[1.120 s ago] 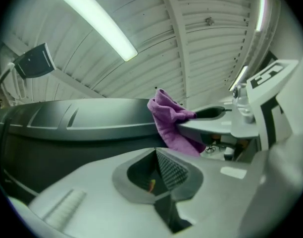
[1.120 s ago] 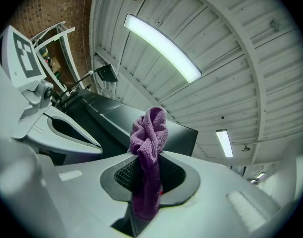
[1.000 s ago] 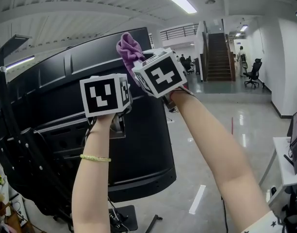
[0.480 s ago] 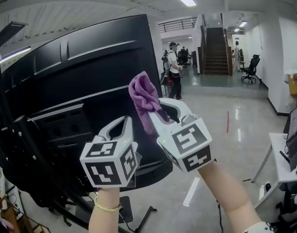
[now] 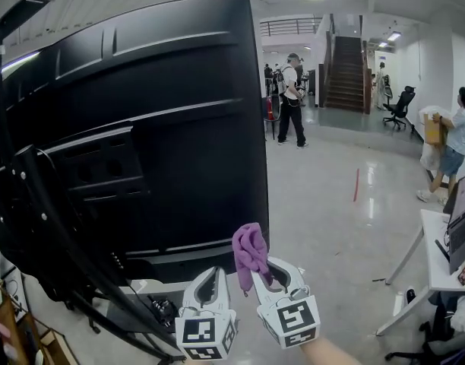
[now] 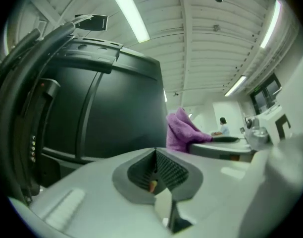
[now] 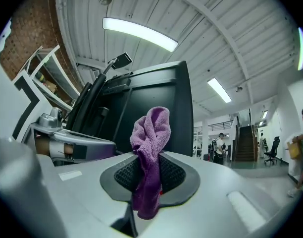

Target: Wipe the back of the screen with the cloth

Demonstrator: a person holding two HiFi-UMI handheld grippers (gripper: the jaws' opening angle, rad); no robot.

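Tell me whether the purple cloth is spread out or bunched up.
Bunched up: the cloth stands as a twisted wad, pinched in the jaws of the right gripper.

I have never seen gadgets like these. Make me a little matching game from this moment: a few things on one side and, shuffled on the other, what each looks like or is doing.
Things:
1. left claw
2. right claw
3. cloth
4. screen

States:
A. big and black, its back facing the camera
B. purple and bunched, sticking up above the jaws
C. shut with nothing between its jaws
D. shut on a piece of fabric

Pairs: 1-C, 2-D, 3-B, 4-A
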